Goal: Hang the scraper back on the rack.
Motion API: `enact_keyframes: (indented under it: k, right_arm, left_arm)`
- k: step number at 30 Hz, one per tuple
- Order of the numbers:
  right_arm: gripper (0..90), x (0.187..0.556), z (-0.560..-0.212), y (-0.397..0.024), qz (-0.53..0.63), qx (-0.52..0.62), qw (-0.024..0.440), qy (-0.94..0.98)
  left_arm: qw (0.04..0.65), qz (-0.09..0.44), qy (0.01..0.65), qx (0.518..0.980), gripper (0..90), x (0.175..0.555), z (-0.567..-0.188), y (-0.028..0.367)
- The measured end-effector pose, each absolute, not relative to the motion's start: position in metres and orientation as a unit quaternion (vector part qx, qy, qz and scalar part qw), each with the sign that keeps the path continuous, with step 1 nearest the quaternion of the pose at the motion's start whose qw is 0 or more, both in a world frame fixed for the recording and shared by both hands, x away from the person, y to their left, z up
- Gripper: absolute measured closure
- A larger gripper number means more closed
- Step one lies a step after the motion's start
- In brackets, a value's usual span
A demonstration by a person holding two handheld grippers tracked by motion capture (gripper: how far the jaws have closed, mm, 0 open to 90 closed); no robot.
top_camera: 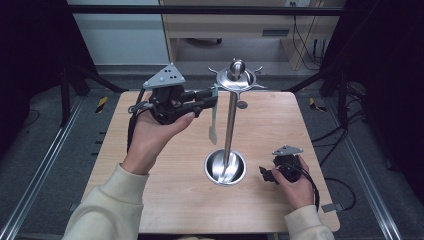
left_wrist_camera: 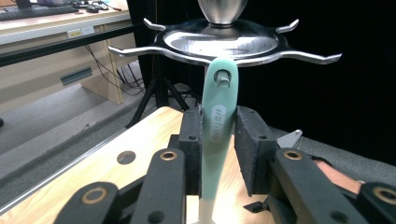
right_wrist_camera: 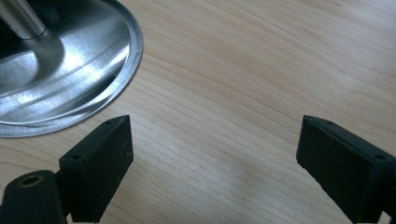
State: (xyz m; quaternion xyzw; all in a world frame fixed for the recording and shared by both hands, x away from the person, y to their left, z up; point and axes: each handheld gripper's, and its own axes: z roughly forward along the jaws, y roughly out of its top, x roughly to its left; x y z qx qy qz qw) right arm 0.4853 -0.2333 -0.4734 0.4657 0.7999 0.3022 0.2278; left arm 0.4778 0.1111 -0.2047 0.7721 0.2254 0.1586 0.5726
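the mint-green plastic utensil (left_wrist_camera: 218,121) already hangs on the steel rack's hook (left_wrist_camera: 224,78); left gripper (left_wrist_camera: 219,140) loosely spread around it, right gripper (right_wrist_camera: 212,154) spread wide; withdrawing remains.

A light wooden table (top_camera: 165,200) with rounded corners carries the scene. Near its middle stands a steel utensil stand (top_camera: 230,120), its round dished base (top_camera: 225,168) flat on the wood. The person's right hand (top_camera: 295,185) rests on the tabletop just beside that base.
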Motion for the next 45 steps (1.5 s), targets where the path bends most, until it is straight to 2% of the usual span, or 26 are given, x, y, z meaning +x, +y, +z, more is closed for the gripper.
enact_keyframes:
  k: [6,7,8,11,13,14,20,34,45]
  right_arm:
    - [11.1,0.485,-0.474,-0.233,0.303,0.465,0.229,0.800]
    - [11.0,0.485,-0.474,-0.233,0.302,0.467,0.227,0.800]
    - [11.0,0.485,-0.474,-0.233,0.302,0.467,0.226,0.799]
    - [11.0,0.485,-0.474,-0.233,0.302,0.468,0.226,0.799]
    - [11.0,0.485,-0.474,-0.233,0.302,0.467,0.227,0.800]
    - [11.0,0.486,-0.474,-0.233,0.302,0.465,0.229,0.800]
    - [10.9,0.485,-0.474,-0.233,0.302,0.466,0.228,0.800]
    - [10.3,0.485,-0.473,-0.233,0.302,0.469,0.227,0.798]
    - [10.2,0.485,-0.474,-0.234,0.302,0.469,0.230,0.797]
  left_arm:
    - [0.568,0.175,0.239,0.768,56.3,0.475,-0.207,0.121]
    - [0.568,0.178,0.243,0.766,56.3,0.475,-0.208,0.122]
    - [0.567,0.185,0.254,0.761,47.4,0.474,-0.209,0.127]
    - [0.567,0.184,0.259,0.760,38.0,0.473,-0.212,0.133]
    - [0.567,0.184,0.261,0.759,35.3,0.473,-0.213,0.135]
    - [0.565,0.184,0.265,0.759,29.8,0.471,-0.215,0.138]
    - [0.563,0.183,0.268,0.760,16.9,0.466,-0.220,0.139]
    - [0.558,0.190,0.241,0.771,5.7,0.450,-0.250,0.136]
    - [0.546,0.201,0.241,0.777,5.7,0.442,-0.274,0.144]
